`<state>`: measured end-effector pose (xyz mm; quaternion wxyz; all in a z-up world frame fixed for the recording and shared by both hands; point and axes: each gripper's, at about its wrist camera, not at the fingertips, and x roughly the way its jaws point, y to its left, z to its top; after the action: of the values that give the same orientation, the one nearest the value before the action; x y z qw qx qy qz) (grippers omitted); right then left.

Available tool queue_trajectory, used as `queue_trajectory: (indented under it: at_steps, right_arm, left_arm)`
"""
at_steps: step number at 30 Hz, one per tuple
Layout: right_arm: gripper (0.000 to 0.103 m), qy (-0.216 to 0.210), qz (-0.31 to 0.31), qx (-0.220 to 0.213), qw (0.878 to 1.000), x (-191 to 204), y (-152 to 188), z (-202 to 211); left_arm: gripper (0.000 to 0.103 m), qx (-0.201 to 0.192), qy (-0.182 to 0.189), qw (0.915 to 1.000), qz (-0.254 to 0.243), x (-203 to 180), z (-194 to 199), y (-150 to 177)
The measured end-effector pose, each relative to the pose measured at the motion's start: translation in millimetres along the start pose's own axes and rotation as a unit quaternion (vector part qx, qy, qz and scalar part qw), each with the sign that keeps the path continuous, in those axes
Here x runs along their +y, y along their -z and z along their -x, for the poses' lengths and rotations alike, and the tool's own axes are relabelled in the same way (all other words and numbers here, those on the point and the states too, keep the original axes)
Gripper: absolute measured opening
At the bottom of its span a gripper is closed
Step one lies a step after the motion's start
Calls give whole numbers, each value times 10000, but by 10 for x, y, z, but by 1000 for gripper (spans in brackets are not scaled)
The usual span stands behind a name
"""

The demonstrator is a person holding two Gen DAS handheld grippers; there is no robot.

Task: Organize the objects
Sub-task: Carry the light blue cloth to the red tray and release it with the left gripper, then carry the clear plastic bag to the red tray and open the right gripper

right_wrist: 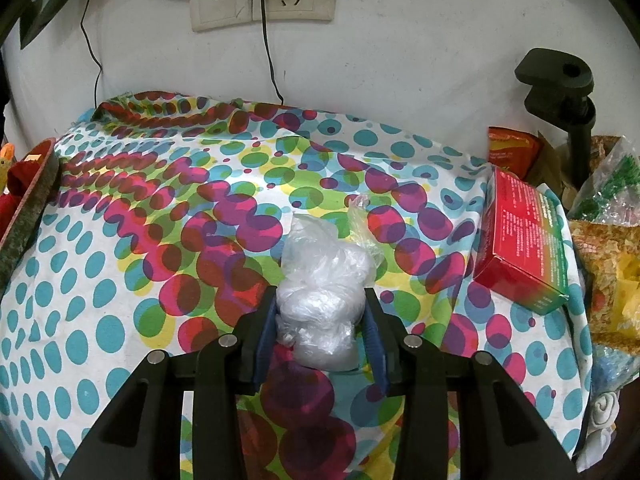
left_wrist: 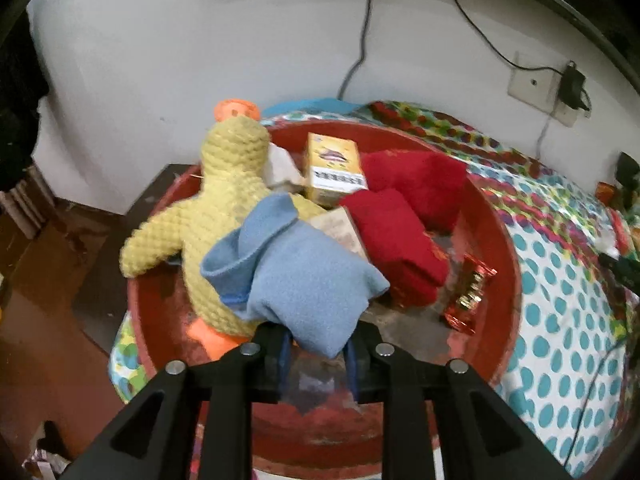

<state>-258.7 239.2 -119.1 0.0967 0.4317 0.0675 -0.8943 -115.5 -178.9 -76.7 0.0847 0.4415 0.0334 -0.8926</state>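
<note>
My left gripper (left_wrist: 318, 340) is shut on a folded light blue cloth (left_wrist: 296, 276) and holds it over the red round basin (left_wrist: 500, 240). In the basin lie a yellow knitted duck toy (left_wrist: 224, 184), a yellow carton (left_wrist: 334, 172), red cloths (left_wrist: 400, 236), a small brown box (left_wrist: 340, 228) and a shiny red wrapper (left_wrist: 468, 296). My right gripper (right_wrist: 322, 320) is shut on a crumpled clear plastic bag (right_wrist: 320, 280) just above the dotted tablecloth (right_wrist: 160, 240).
A red and green box (right_wrist: 524, 244) lies at the right of the cloth. Snack packets (right_wrist: 608, 216) and a black clamp stand (right_wrist: 568, 96) stand beyond it. Wall sockets with a cable (right_wrist: 264, 4) are behind. The basin's rim (right_wrist: 24, 216) shows at the left.
</note>
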Motion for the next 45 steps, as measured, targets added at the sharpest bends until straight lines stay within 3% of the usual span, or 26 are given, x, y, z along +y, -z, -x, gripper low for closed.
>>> queue_trajectory:
  at_steps: [2,7,9,15,21,24,31,40,45]
  right_arm:
    - [38,28,23,-5,10000,-1,3,4]
    - [37,184,162,-60,9997,64,7,23]
    - [37,261,220,-108,9994,107,0,60]
    - [37,-7,268,-310,9992,413,-205,365]
    - [37,-790,778,-459,9928,1304,-439,738]
    - [37,-1189,1204,-464,9845,1923,-485,845]
    - [37,-1884,1851,-269,9641,3117,-396,938]
    - [37,-2043,2231,213,9529,3764,-129,717]
    - [39,-1864,2234,403,9559,3863,-64,632]
  left_arm:
    - [38,159,97,9998,44,17,-48,35]
    - [44,247,60,9997,38,56,-78,125]
    - [51,226,11,9997,19,82,-45,167]
    - [58,99,228,9996,105,187,146,239]
    - [61,89,374,9988,308,274,282,307]
    - [62,105,547,9975,426,331,362,362]
    - [62,9,443,9981,417,470,529,441]
    - [62,-363,29,9988,340,571,690,417]
    - [62,-379,154,9986,335,517,716,347]
